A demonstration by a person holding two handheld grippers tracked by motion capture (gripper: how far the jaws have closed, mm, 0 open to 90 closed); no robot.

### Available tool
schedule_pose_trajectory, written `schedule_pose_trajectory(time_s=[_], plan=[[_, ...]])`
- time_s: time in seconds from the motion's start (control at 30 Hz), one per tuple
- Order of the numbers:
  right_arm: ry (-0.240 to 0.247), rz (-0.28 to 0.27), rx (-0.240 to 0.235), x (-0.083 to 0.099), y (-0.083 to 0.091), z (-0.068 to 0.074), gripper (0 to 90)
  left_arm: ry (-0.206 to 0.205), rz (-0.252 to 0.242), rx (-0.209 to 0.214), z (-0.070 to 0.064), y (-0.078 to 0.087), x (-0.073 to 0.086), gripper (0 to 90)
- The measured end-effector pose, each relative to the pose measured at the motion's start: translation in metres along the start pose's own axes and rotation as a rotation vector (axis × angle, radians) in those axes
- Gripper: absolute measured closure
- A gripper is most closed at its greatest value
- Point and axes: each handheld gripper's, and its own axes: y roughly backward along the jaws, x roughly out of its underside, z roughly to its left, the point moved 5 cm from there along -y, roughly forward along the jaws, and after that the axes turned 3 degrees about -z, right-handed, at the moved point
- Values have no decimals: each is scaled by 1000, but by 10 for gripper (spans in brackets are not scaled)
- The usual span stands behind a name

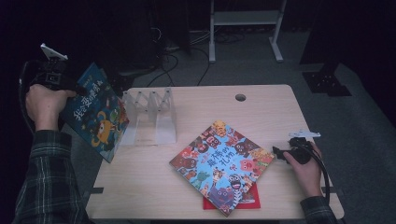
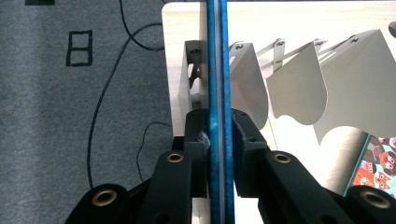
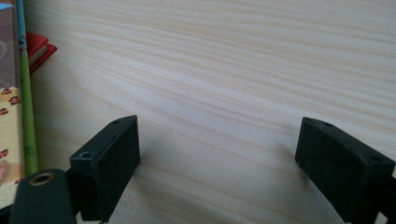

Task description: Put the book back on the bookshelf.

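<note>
High view: dim, dark surroundings, soft overall. Gripper views: brightly lit; the table [image 3: 233, 70] is sharp, near jaws blurred, with soft shadows beneath them.

High view: overhead, facing forward and down across the whole desk [image 1: 154, 186]. Left gripper view: close, sighting along a blue book's edge [image 2: 217, 70] toward the rack [image 2: 299, 88]. Right gripper view: low, near bare desk. All share the desk.
</note>
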Motion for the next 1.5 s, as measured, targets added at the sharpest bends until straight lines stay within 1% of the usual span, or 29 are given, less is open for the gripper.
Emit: schedule_pose_trajectory(time_s=[0.1, 0.27, 0.4, 0.47, 0.6, 0.7, 0.77, 0.83, 0.9, 0.93, 1.1, 1.17, 1.23, 1.3, 1.33, 1.37, 1.47, 1.5], plan=[[0, 0, 0, 0, 0, 0, 129, -7, -1, 2, -1, 1, 0, 743], [-1, 1, 0, 0, 0, 0, 129, -11, -5, -13, 1, 2, 0, 695], [0, 0, 0, 0, 0, 0, 128, -15, -19, -19, 2, 6, 0, 683], [0, 0, 0, 0, 0, 0, 128, -23, -26, -20, 2, 9, -1, 683], [0, 0, 0, 0, 0, 0, 129, -35, -45, -33, 0, 18, -4, 676], [0, 1, 0, 0, 0, 0, 129, -52, -59, -52, -2, 25, -6, 664], [0, 0, 0, 0, 0, 0, 129, -51, -72, -54, -3, 28, -7, 664], [0, 0, 0, 0, 0, 0, 129, -62, -71, -62, -3, 30, -8, 664], [0, 1, 0, 0, 0, 0, 129, -66, -85, -79, -4, 35, -9, 666], [0, 1, 0, 0, 0, 0, 129, -72, -87, -80, -4, 37, -10, 668], [0, 1, 0, 0, 0, 0, 128, -78, -103, -91, -7, 46, -13, 696], [0, 1, 0, 0, 0, 0, 128, -80, -109, -89, -7, 47, -14, 714], [0, 1, 0, 0, 0, 0, 128, -85, -101, -87, -8, 47, -13, 750], [-1, 1, 0, 0, 0, 0, 129, -90, -95, -97, -9, 47, -12, 768], [0, 1, 0, 0, 0, 0, 128, -97, -91, -101, -10, 47, -11, 798], [-1, 1, 0, 0, 0, 0, 129, -102, -85, -101, -12, 47, -11, 816], [0, 1, -1, 0, 0, 0, 129, -110, -78, -77, -17, 47, -10, 896], [-1, 1, 0, 0, 0, 0, 128, -113, -70, -73, -18, 46, -9, 900]])
